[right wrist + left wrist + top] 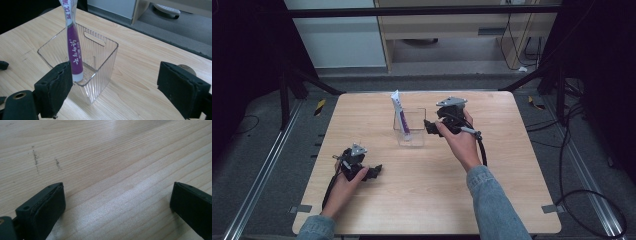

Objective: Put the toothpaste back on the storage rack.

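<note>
- Two grippers show in the high view over a pale wooden table (427, 195). The left gripper (374, 171) lies low near the table's left front, held by the left hand (343, 186), well apart from everything else.
- Same view: the right gripper (430, 127), held by the right hand (460, 135), sits just beside the right wall of a clear plastic box (411, 127) near the middle of the table. A purple and white tube (401, 116) stands in the box, cap down, leaning toward the back left with its flat white end above the rim.
- Left gripper view: the left gripper's jaws stand wide apart with nothing between them, close over bare wood marked with a few faint dark scuffs (36, 160).
- Right gripper view: the right gripper's (113, 82) jaws are wide apart and hold nothing. The ribbed clear box stands between them and a little beyond, closer to the left jaw; that jaw seems to be just short of the box's near corner, though contact is hard to judge. The tube rests in that near corner, its cap on the box floor, with white lettering on its purple body.
</note>
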Available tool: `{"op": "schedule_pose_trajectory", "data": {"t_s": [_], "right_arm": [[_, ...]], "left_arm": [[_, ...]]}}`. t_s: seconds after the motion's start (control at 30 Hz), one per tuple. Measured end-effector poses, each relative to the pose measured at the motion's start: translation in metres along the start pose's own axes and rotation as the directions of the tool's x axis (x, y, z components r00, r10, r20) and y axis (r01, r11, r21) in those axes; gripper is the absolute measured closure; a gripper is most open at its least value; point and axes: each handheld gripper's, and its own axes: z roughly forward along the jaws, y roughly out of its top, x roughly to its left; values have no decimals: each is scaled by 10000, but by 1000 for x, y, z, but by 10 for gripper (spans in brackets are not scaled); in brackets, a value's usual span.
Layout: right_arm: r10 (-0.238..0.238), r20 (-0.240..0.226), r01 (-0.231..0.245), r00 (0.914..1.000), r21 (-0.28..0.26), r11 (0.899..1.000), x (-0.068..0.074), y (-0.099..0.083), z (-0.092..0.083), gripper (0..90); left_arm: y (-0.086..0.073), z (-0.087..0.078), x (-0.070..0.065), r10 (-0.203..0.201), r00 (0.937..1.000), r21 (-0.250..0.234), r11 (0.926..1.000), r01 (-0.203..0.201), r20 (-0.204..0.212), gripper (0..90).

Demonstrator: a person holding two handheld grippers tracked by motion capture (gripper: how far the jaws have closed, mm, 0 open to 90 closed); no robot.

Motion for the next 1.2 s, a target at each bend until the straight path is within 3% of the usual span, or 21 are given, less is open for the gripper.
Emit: {"op": "schedule_pose_trajectory", "data": {"t_s": [0.27,0.77,1.2], "right_arm": [[-217,187,216,9996,24,9998,-11,-9,-10,136],[-77,535,63,9985,253,9997,-38,-39,-29,115],[-113,879,60,9961,603,9982,-53,-65,-37,109]], "left_arm": [[0,0,0,-38,10000,-6,10000,38,6,0],[0,0,0,-38,10000,-6,10000,38,7,0],[0,0,0,-26,10000,3,10000,26,4,0]]}}
